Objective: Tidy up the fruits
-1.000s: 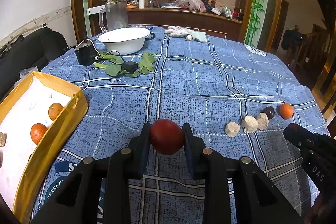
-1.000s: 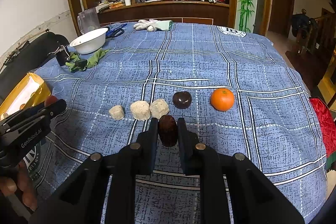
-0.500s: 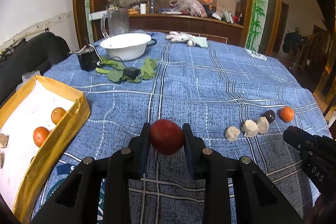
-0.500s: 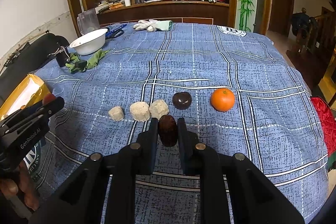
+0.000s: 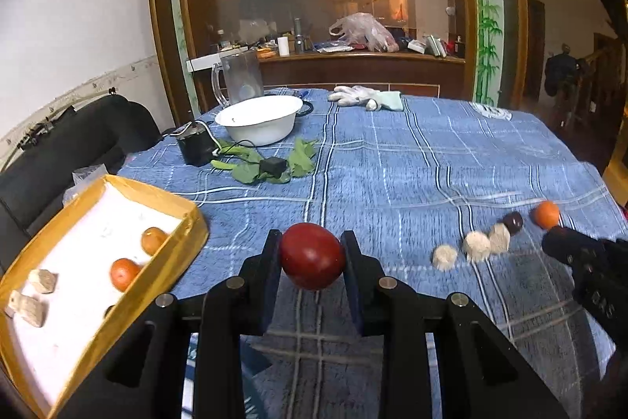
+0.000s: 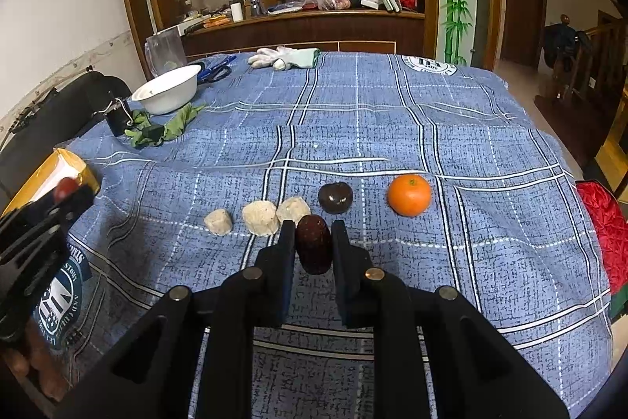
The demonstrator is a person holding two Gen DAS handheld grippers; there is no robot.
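My left gripper (image 5: 312, 256) is shut on a round red fruit (image 5: 312, 256), held above the blue checked cloth to the right of a yellow box (image 5: 184, 246). That box holds two oranges (image 5: 125, 273) and pale chunks (image 5: 33, 301). My right gripper (image 6: 313, 244) is shut on a dark brown oblong fruit (image 6: 313, 244). Just beyond it on the cloth lie three pale chunks (image 6: 259, 217), a dark round fruit (image 6: 334, 197) and an orange (image 6: 409, 194). The left gripper (image 6: 59, 197) with its red fruit shows at the left edge of the right wrist view.
A white bowl (image 5: 259, 116), a clear jug (image 5: 237, 77), green leaves (image 5: 271, 163) and a black box with cable (image 5: 194, 146) sit at the far left. White gloves (image 5: 365, 97) lie at the far edge. A black chair (image 5: 78, 144) stands left of the table.
The left gripper has lifted and tilted up with the red fruit, so the yellow box shows more of its inside. The right gripper has held still.
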